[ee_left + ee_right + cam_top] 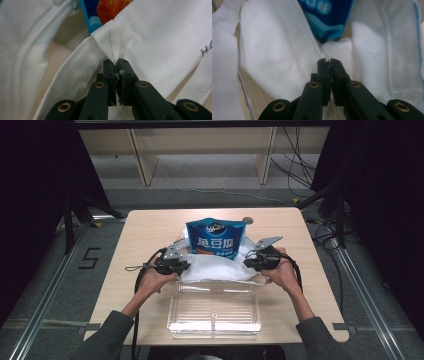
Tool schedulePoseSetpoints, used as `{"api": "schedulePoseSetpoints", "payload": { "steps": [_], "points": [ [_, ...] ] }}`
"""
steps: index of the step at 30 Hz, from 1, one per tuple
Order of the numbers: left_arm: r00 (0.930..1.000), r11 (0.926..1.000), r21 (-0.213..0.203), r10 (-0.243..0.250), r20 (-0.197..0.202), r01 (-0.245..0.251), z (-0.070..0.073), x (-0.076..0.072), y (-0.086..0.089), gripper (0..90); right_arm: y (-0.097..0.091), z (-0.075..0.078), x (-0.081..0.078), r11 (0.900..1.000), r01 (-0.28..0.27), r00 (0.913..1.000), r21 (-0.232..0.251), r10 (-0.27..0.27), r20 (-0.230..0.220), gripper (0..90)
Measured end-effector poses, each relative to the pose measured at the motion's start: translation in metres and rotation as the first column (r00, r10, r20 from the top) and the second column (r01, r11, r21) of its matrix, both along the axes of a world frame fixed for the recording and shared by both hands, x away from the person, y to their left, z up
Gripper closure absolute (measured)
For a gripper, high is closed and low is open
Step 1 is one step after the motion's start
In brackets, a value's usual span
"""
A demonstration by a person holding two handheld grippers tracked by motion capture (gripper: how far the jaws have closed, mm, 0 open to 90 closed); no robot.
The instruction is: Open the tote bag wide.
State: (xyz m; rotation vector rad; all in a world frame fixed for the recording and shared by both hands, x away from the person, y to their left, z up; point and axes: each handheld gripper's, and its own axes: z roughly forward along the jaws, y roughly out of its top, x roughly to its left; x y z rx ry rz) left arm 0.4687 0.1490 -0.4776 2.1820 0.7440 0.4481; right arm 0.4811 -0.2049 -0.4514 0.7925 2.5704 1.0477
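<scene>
A white cloth bag (220, 268) lies in the middle of the table with a blue snack pouch (212, 238) standing up out of its far side. My left gripper (186, 266) is at the bag's left edge, and in the left gripper view (116, 62) its jaws are shut on a pinched fold of the white cloth (150, 37). At the bag's right edge, my right gripper (246, 262) is also shut on the bag; its own view (328, 61) has cloth (277, 50) bunched at the tips, just below the pouch (327, 17).
A clear plastic box (215, 312) sits at the table's front edge, right behind the bag and between the forearms. A small round object (247, 220) lies near the far edge of the wooden table (150, 227). Metal rails and cables run along the floor on both sides.
</scene>
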Motion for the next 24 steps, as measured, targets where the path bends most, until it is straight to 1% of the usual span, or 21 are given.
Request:
{"api": "schedulePoseSetpoints", "payload": {
  "steps": [1,2,4,6,7,8,9,10,11,12,14,15,16,17,18,19,20,21,22,23,24],
  "points": [
    [1.0000,1.0000,-0.002,-0.001,-0.003,0.001,-0.001,0.000,-0.001,85.3,0.001,-0.003,0.000,0.9999,0.015,0.9995,0.008,-0.015,-0.029,87.7],
    [0.9999,1.0000,-0.006,-0.003,-0.011,0.003,-0.002,0.001,-0.001,85.3,0.001,-0.006,0.002,0.9996,0.020,0.9989,0.018,-0.019,-0.042,87.7],
    [0.9997,1.0000,-0.007,-0.006,-0.023,0.006,-0.004,0.003,0.000,85.3,-0.002,-0.010,0.006,0.9998,0.010,0.9993,0.017,-0.010,-0.037,87.7],
    [0.9988,0.9999,-0.016,-0.007,-0.048,0.006,-0.008,0.006,0.001,85.2,-0.002,-0.013,0.007,0.9993,0.018,0.9971,0.033,-0.016,-0.075,87.7],
    [0.9983,0.9998,-0.019,-0.008,-0.058,0.006,-0.011,0.007,0.001,85.2,-0.004,-0.013,0.008,0.9997,0.012,0.9965,0.022,-0.011,-0.083,87.7],
    [0.9974,0.9999,-0.013,-0.012,-0.072,0.011,-0.013,0.009,0.002,85.1,-0.002,-0.016,0.009,0.9987,0.021,0.9971,0.047,-0.018,-0.073,87.7],
    [0.9971,0.9999,-0.013,-0.004,-0.076,0.003,-0.015,0.010,0.002,85.1,-0.002,-0.016,0.010,0.9992,0.016,0.9963,0.036,-0.013,-0.085,87.7],
    [0.9956,0.9996,-0.030,-0.001,-0.094,-0.002,-0.020,0.012,0.002,85.1,-0.001,-0.017,0.010,0.9990,0.027,0.9952,0.034,-0.024,-0.095,87.7],
    [0.9951,0.9992,-0.040,-0.001,-0.099,-0.003,-0.022,0.013,0.003,85.1,-0.001,-0.018,0.009,0.9992,0.028,0.9945,0.030,-0.025,-0.102,87.7],
    [0.9940,0.9989,-0.046,0.000,-0.110,-0.005,-0.023,0.013,0.003,85.0,-0.001,-0.018,0.009,0.9995,0.027,0.9933,0.013,-0.026,-0.113,87.7],
    [0.9933,0.9989,-0.048,-0.009,-0.116,0.004,-0.025,0.015,0.004,84.8,-0.001,-0.019,0.011,0.9998,0.019,0.9942,0.011,-0.017,-0.106,87.7],
    [0.9923,0.9982,-0.059,0.002,-0.124,-0.010,-0.024,0.014,0.004,84.6,0.000,-0.021,0.011,0.9990,0.029,0.9953,0.033,-0.025,-0.093,87.5],
    [0.9921,0.9981,-0.061,0.003,-0.125,-0.010,-0.023,0.014,0.005,84.2,-0.001,-0.019,0.012,0.9995,0.014,0.9972,0.030,-0.011,-0.074,87.3],
    [0.9921,0.9980,-0.064,-0.004,-0.125,-0.004,-0.021,0.015,0.005,83.1,-0.002,-0.015,0.010,0.9994,0.015,0.9949,0.030,-0.012,-0.101,86.7],
    [0.9925,0.9978,-0.066,-0.004,-0.123,-0.004,-0.020,0.015,0.005,81.4,-0.002,-0.013,0.010,0.9986,0.015,0.9972,0.051,-0.011,-0.074,84.7],
    [0.9924,0.9975,-0.070,-0.009,-0.123,0.001,-0.019,0.015,0.005,80.0,-0.004,-0.008,0.008,0.9984,0.025,0.9955,0.051,-0.021,-0.092,80.6],
    [0.9918,0.9971,-0.076,-0.005,-0.128,-0.005,-0.017,0.016,0.006,77.7,-0.004,-0.006,0.008,0.9960,0.042,0.9970,0.079,-0.037,-0.069,77.5],
    [0.9911,0.9962,-0.087,-0.005,-0.133,-0.007,-0.015,0.017,0.006,73.8,-0.007,0.002,0.009,0.9941,0.051,0.9977,0.095,-0.047,-0.049,73.9],
    [0.9908,0.9947,-0.102,-0.007,-0.135,-0.007,-0.014,0.017,0.005,70.7,-0.008,0.009,0.008,0.9932,0.050,0.9979,0.105,-0.045,-0.046,71.3],
    [0.9926,0.9959,-0.090,-0.023,-0.120,0.012,-0.009,0.016,0.005,67.9,-0.009,0.014,0.007,0.9914,0.053,0.9982,0.120,-0.050,-0.033,69.5],
    [0.9928,0.9946,-0.103,-0.019,-0.118,0.007,-0.007,0.015,0.005,64.2,-0.010,0.022,0.005,0.9882,0.055,0.9985,0.143,-0.053,-0.013,68.2]
  ]
}}
